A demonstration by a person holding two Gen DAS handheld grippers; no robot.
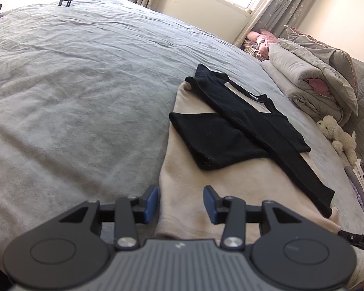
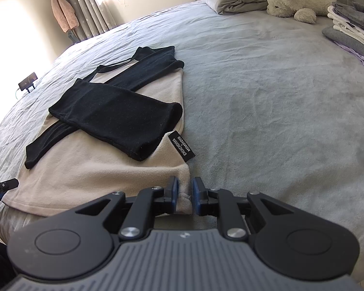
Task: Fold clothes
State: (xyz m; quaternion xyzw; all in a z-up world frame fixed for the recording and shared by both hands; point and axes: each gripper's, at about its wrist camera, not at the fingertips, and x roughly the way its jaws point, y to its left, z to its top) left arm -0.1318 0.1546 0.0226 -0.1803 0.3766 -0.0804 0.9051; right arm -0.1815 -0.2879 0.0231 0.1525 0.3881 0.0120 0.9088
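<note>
One beige garment (image 1: 230, 184) with two black sleeves; left hand-held gripper (image 1: 180, 202) open, right hand-held gripper (image 2: 184, 192) apparently pinching its corner.

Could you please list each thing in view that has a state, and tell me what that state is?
Left tool: open, over the near hem of the garment.
Right tool: nearly shut on the garment's near corner.
Beige garment: spread flat, black sleeves folded across it.
Black label: lying flat at the garment's edge.
Grey quilt: folded, at the headboard.
Clothes stack: folded, piled.
Plush toy: lying down.
</note>
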